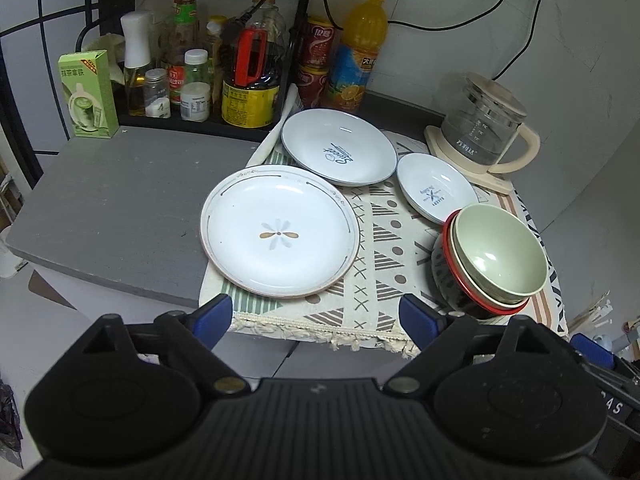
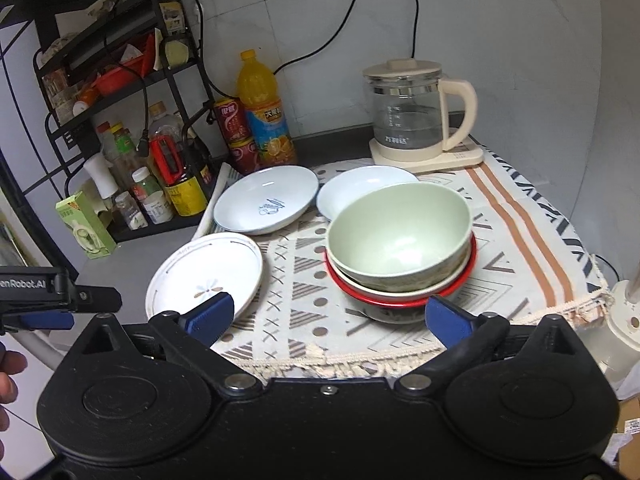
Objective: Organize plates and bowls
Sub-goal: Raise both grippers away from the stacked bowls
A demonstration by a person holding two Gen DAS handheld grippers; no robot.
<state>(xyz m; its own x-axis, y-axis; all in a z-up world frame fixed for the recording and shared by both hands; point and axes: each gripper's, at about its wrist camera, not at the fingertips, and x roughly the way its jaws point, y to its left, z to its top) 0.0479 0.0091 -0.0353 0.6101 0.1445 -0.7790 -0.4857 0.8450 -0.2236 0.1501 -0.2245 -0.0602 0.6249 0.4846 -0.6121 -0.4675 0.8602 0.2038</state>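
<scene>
A white flower plate [image 1: 279,231] [image 2: 204,274] lies at the cloth's front left. Behind it is a pale blue "Sweet" plate [image 1: 338,146] [image 2: 266,199], and to its right a smaller white dish [image 1: 436,186] [image 2: 360,190]. A green bowl [image 1: 500,250] [image 2: 400,234] sits nested on top of a stack with a red-rimmed bowl [image 1: 476,296] [image 2: 400,300] at the front right. My left gripper [image 1: 316,316] is open and empty, held off the table's front edge. My right gripper [image 2: 328,316] is open and empty, just in front of the bowl stack.
A glass kettle [image 1: 486,128] [image 2: 416,116] stands at the back right on the patterned cloth [image 1: 376,256] [image 2: 520,248]. An orange juice bottle [image 1: 356,52] [image 2: 264,108], red cans and a rack of condiment bottles [image 1: 192,68] line the back left. A green carton [image 1: 88,94] stands on the grey counter [image 1: 120,208].
</scene>
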